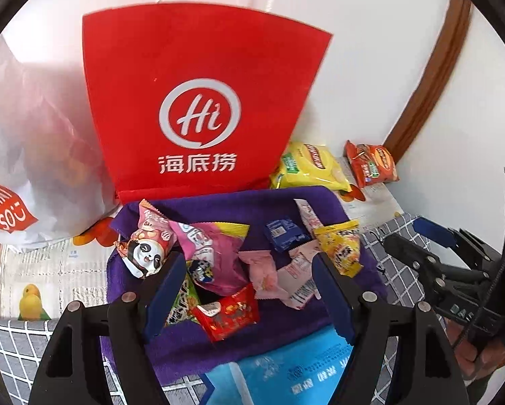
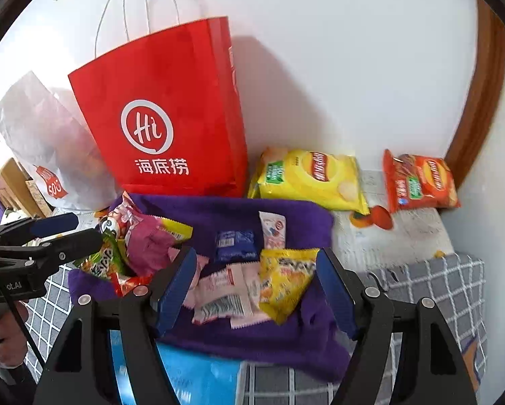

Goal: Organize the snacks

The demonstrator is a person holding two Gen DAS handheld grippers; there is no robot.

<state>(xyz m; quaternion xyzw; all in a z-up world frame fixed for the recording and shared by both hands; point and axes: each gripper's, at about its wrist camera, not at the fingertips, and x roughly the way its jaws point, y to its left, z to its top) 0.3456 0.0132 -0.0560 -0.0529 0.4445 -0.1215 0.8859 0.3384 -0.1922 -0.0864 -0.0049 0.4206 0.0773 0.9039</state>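
Several small snack packets lie in a heap on a purple cloth (image 1: 218,202) (image 2: 239,337). Among them are a panda packet (image 1: 144,253), a pink packet (image 1: 215,253), a red packet (image 1: 229,314), a blue packet (image 1: 283,234) (image 2: 235,244), a yellow packet (image 1: 340,249) (image 2: 286,280) and pale pink packets (image 2: 225,293). My left gripper (image 1: 249,290) is open above the heap's left part. My right gripper (image 2: 256,290) is open over the pale pink and yellow packets. Each gripper shows in the other's view: the right one (image 1: 418,243), the left one (image 2: 60,233).
A red paper bag (image 1: 198,108) (image 2: 164,118) stands against the wall behind the cloth, a white plastic bag (image 1: 26,155) (image 2: 46,148) to its left. A yellow chip bag (image 2: 310,179) and an orange chip bag (image 2: 421,182) lie at the right. A blue pouch (image 1: 286,371) lies in front.
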